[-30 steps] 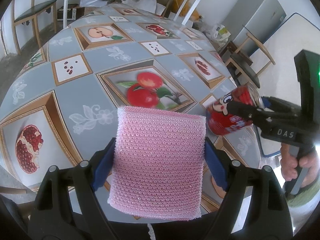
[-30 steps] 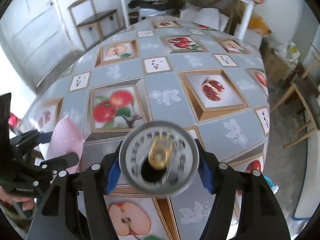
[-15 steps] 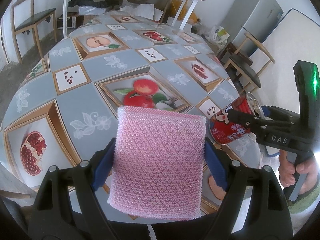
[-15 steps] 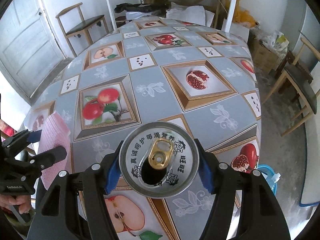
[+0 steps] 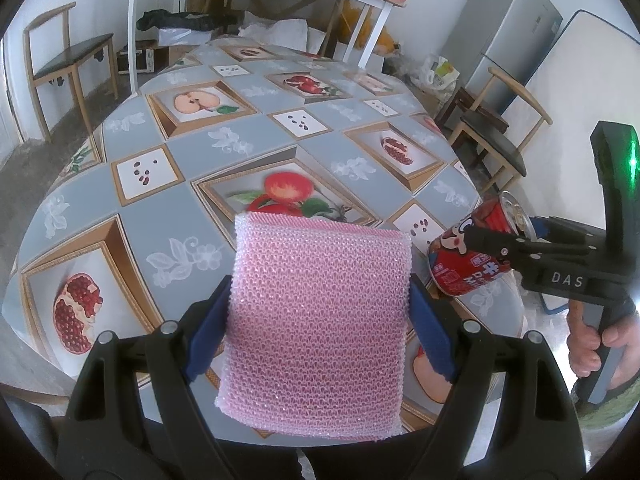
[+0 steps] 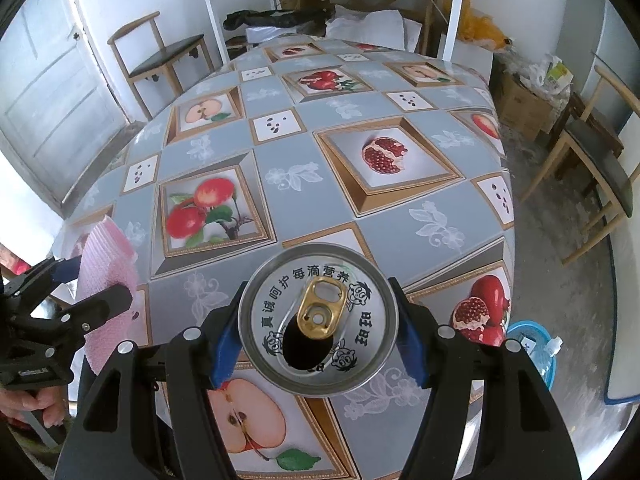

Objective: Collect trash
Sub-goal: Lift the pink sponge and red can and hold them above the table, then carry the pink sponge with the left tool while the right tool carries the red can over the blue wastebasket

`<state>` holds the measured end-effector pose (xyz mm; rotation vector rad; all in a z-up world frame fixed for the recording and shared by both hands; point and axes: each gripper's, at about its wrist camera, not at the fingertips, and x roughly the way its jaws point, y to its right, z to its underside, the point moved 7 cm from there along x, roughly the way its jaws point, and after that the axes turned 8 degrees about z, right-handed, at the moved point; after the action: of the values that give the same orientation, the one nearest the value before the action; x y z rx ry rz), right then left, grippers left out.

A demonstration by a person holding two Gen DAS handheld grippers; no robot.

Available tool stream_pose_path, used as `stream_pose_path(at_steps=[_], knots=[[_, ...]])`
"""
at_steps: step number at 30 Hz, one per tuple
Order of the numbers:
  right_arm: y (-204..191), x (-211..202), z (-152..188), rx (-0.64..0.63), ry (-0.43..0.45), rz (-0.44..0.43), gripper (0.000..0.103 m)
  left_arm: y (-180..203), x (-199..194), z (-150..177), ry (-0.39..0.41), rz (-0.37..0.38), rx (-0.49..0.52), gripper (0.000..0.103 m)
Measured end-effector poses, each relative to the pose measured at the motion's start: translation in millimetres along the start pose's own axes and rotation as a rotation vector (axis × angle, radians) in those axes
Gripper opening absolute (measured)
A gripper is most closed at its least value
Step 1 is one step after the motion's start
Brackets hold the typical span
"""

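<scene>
Above the table, the left gripper clamps a pink sponge, blocking the near edge. At three o'clock, the right gripper grips an opened red can. Chairs stand around.

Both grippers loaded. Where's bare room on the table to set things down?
Nearly the whole tablecloth is bare, from the printed apple panel to the far edge. Crowded only at the near edge, where the left gripper holds the pink sponge and the right gripper the red can.
</scene>
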<state>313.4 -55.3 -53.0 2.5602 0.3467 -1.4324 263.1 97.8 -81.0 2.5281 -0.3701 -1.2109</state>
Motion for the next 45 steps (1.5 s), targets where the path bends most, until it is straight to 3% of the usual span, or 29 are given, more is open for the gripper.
stream_pose_path(at_steps=[18, 29, 33, 38, 45], knots=[[14.0, -30.2, 1.0, 0.031, 0.058, -0.032, 0.064, 19.4, -16.8, -6.5, 0.047, -0.015, 0.039, 0.079], [52.5, -67.6, 7.7, 0.095, 0.116, -0.04, 0.064, 62.6, -24.0, -18.0, 0.075, 0.047, 0.066, 0.079], [86.4, -85.1, 17.0, 0.17, 0.148, -0.023, 0.064, 93.0, -23.2, -27.9, 0.08, 0.089, 0.116, 0.079], [141.3, -107.3, 37.4, 0.295, 0.18, 0.035, 0.064, 143.5, -13.4, -40.3, 0.052, 0.2, 0.166, 0.079], [243.6, -129.6, 103.3, 0.52, 0.188, 0.194, 0.064, 235.2, 32.0, -41.2, -0.094, 0.385, 0.235, 0.079]])
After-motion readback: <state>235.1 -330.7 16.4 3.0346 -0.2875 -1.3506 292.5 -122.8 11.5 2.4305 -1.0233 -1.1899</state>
